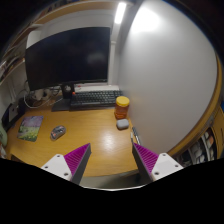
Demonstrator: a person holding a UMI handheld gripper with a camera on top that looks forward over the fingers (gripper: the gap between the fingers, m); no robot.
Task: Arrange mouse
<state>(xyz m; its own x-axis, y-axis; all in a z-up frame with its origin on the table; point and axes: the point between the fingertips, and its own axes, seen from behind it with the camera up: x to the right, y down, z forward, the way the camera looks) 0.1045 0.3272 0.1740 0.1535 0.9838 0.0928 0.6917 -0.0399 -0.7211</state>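
You held the hand-held gripper (110,165) above the near part of the wooden worktop (95,135), its fingers spread apart with nothing between them, the magenta pads (78,157) facing each other across bare wood. The mouse (58,131) lay on the worktop well ahead of the fingers and off to the left of them, taking the orange jar (122,107) as your landmark: it sat to the left of the jar and nearer to you, well apart from it. It was too small to tell which end was its front; its long axis seemed to run roughly left to right, slightly tilted. A colourful mat or booklet (31,126) lay just beyond the mouse on the side away from the jar. A small pale object (123,124) sat just in front of the jar, on your side of it. Behind and to the left of the jar was a dark keyboard (94,98), and above that a large dark monitor (68,55). A white partition wall (165,70) rose to the right of the jar. The stretch of worktop between the fingers and the mouse held no other thing.
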